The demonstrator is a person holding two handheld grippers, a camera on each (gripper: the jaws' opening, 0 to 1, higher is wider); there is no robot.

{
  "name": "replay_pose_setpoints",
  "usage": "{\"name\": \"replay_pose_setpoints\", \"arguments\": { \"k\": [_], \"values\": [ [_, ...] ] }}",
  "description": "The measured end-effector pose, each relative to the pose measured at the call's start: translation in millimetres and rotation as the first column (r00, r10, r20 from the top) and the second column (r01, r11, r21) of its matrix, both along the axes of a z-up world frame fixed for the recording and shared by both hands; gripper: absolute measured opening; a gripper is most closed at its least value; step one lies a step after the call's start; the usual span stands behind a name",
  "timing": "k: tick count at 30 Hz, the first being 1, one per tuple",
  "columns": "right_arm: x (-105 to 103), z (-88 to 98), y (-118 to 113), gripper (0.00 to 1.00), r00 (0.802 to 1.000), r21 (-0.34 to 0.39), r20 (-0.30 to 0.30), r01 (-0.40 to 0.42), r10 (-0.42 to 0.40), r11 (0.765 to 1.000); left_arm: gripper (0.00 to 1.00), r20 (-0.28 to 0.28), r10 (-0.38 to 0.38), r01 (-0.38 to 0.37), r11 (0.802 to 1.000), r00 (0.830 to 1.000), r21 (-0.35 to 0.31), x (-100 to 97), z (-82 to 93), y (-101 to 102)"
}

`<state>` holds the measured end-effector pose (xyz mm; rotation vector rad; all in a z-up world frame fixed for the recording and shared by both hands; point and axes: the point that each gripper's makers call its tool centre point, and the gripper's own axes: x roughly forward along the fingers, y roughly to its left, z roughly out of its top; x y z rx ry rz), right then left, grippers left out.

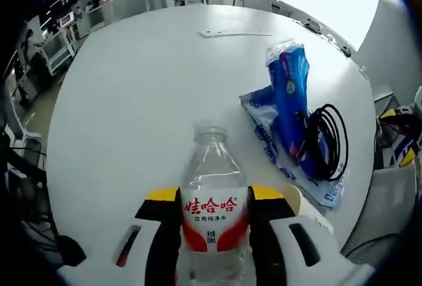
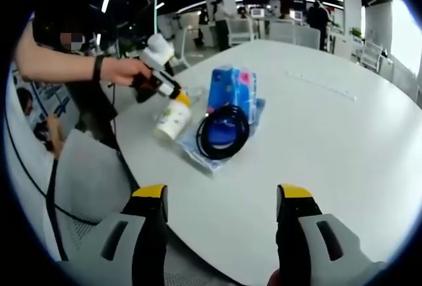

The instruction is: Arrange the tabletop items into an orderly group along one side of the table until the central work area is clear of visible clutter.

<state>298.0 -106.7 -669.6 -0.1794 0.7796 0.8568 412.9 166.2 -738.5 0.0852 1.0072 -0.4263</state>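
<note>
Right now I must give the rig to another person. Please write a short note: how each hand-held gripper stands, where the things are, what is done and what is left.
Left hand-held gripper: shut on the water bottle, held over the table's edge.
Right hand-held gripper: open, holds nothing, at the table edge.
Blue tissue pack and black coiled cable lie together on a flat plastic packet near one side.
Done: those three are grouped.
Left: set the bottle down beside that group. A thin flat strip lies far across the table and may need moving too.
</note>
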Motion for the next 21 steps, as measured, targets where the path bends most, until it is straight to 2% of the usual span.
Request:
{"name": "replay_pose_setpoints", "arguments": {
  "k": [8,15,21],
  "values": [
    [-1,0.9,3,0.65,1.000,0.004,0.001,-0.002,0.002,1.000,0.39,0.059,0.062,-0.062,0.998,0.996,-0.003,3.6,14.5,15],
    [-2,1.5,5,0.65,1.000,0.005,0.004,-0.006,0.006,1.000,0.39,0.113,0.141,-0.141,0.990,0.983,-0.010,4.1,28.8,33],
    [-4,2.8,8,0.64,1.000,0.008,0.008,-0.012,0.012,1.000,0.39,0.142,0.181,-0.180,0.984,0.973,-0.020,2.6,38.8,42]
  ]
}}
